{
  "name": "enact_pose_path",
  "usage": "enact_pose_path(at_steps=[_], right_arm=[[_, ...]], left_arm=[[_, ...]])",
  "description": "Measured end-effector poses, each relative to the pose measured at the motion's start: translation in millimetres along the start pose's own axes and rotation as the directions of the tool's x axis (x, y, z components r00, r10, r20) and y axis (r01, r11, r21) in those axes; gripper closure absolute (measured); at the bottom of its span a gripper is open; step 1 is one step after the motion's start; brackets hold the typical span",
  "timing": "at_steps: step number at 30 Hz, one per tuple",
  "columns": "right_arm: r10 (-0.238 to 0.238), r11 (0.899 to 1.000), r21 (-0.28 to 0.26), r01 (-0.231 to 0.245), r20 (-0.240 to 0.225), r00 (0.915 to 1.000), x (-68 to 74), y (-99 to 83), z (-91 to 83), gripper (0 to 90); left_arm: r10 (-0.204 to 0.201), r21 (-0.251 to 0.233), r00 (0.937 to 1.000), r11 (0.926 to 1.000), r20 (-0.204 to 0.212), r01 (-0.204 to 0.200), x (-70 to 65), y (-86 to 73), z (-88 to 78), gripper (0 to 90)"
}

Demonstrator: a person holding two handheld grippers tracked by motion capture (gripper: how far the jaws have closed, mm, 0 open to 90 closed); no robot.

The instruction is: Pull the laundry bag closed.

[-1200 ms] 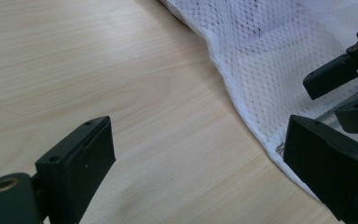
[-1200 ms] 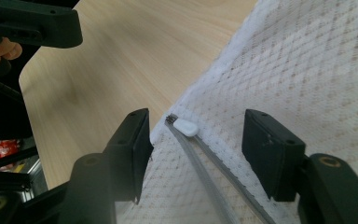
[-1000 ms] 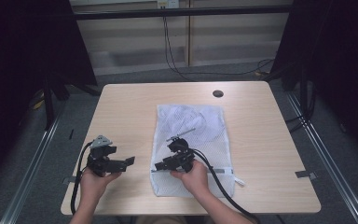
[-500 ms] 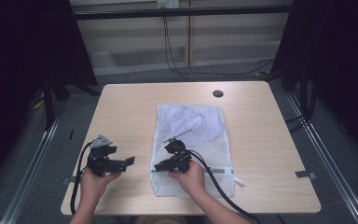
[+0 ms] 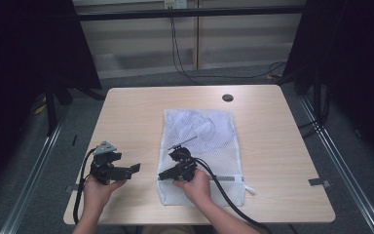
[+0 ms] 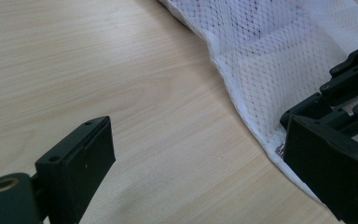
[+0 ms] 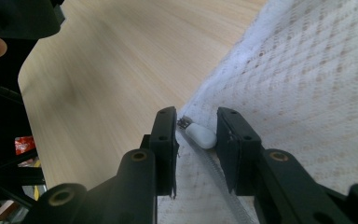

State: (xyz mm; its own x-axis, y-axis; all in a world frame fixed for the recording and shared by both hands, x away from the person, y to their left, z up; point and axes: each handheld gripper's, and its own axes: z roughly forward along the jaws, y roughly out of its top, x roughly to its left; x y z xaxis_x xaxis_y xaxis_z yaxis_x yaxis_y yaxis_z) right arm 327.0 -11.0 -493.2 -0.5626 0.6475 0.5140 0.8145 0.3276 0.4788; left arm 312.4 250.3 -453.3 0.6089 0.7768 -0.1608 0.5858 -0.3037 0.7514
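Note:
A white mesh laundry bag [image 5: 204, 131] lies flat in the middle of the table. My right gripper [image 5: 162, 176] points left at the bag's near left edge. In the right gripper view its jaws [image 7: 195, 149] have just been closing and stand narrowly either side of the white zipper pull [image 7: 201, 135], with a small gap left at one pad. My left gripper [image 5: 135, 169] rests open just left of the bag. In the left gripper view [image 6: 205, 163] bare wood lies between its jaws and the bag's edge [image 6: 242, 102] runs past its right jaw.
The light wooden table [image 5: 136, 117] has a round dark grommet [image 5: 228, 97] at its far side. The bag's zipper [image 5: 229, 179] runs along its near end. Cables trail from both grippers toward the near edge. Dark curtains and a metal frame surround the table.
The right gripper's jaws have drawn closer together at the bag's left edge, and the hand shifted slightly left. The left gripper has stayed put.

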Motion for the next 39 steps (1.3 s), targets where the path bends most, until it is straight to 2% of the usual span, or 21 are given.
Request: enact_pose_path(at_steps=[6, 11, 25, 27, 33, 39], right_arm=[[0.005, 1.0, -0.01, -0.005, -0.009, 0.9999, 0.9, 1.3, 0.2, 76.0], [0.021, 1.0, -0.014, -0.022, -0.03, 0.9993, 2.7, 2.4, 0.6, 77.1], [0.031, 0.999, 0.017, -0.03, -0.019, 0.9993, 2.9, 3.7, 6.9, 83.2], [0.046, 0.999, 0.019, -0.045, -0.024, 0.9987, 2.8, 3.6, 6.9, 84.4], [0.037, 0.999, 0.008, -0.037, -0.041, 0.9985, 2.3, 4.4, 1.5, 86.6], [0.058, 0.998, -0.009, -0.059, -0.081, 0.995, 1.0, 5.6, -7.4, 86.9]], left_arm=[[-0.001, -0.002, 1.0, 1.0, -0.001, 0.001, 0.6, -0.3, 0.0, 8.6], [-0.001, -0.001, 1.0, 1.0, -0.002, 0.001, 0.7, -0.2, 0.1, 8.6], [-0.001, -0.001, 1.0, 1.0, -0.001, 0.001, 0.6, -0.6, -0.1, 8.6], [-0.002, -0.007, 1.0, 1.0, 0.003, 0.002, 0.3, -0.6, -0.4, 8.6], [-0.004, 0.002, 0.9998, 1.0, 0.021, 0.004, -1.9, -0.6, 0.0, 8.8], [-0.022, 0.002, 0.9971, 0.9998, 0.073, 0.022, -5.4, 0.7, 1.1, 9.4]])
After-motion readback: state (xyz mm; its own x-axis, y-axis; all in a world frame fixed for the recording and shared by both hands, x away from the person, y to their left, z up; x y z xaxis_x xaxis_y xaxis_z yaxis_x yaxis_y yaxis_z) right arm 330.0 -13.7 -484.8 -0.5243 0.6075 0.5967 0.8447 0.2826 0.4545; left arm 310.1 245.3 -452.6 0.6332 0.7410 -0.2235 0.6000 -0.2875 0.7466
